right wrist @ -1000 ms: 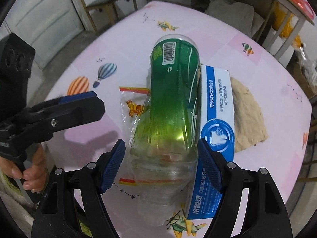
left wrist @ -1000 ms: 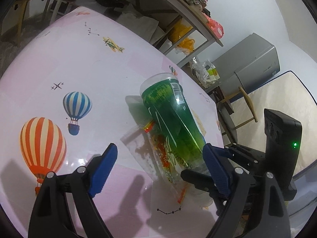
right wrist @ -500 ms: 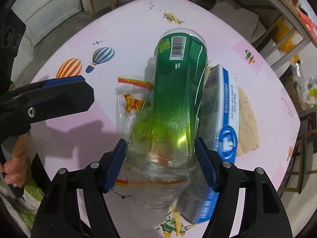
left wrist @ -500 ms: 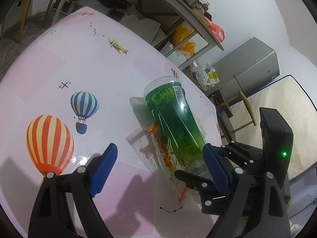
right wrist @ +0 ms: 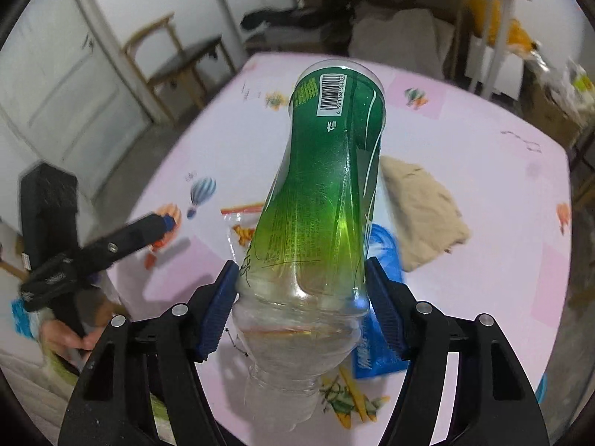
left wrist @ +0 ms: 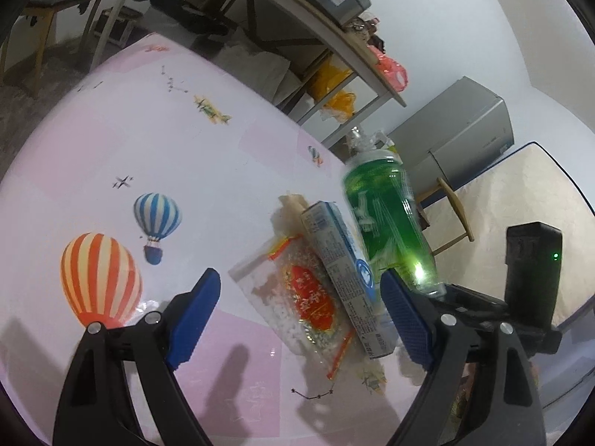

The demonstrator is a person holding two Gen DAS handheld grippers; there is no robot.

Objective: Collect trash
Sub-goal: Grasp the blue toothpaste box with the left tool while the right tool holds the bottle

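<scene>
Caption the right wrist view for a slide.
Right gripper clamps the green bottle, lifted above the pink table.

Lighting: bright, even, indoor. Dark shadows across bench (left wrist: 111, 141). Glare spot on green bottle (left wrist: 418, 271). Motion blur in right wrist view. Fisheye bending, black vignette corners.

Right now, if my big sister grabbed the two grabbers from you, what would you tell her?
Right gripper: its jaws have just closed on the green bottle, near the neck, lifted off the table.
Left gripper: open, empty, above the table.
On the table: snack wrapper, toothpaste box, beige cloth.
Done: bottle picked up.
Left: bin the bottle, then collect the wrapper and box. No bin in view.
</scene>
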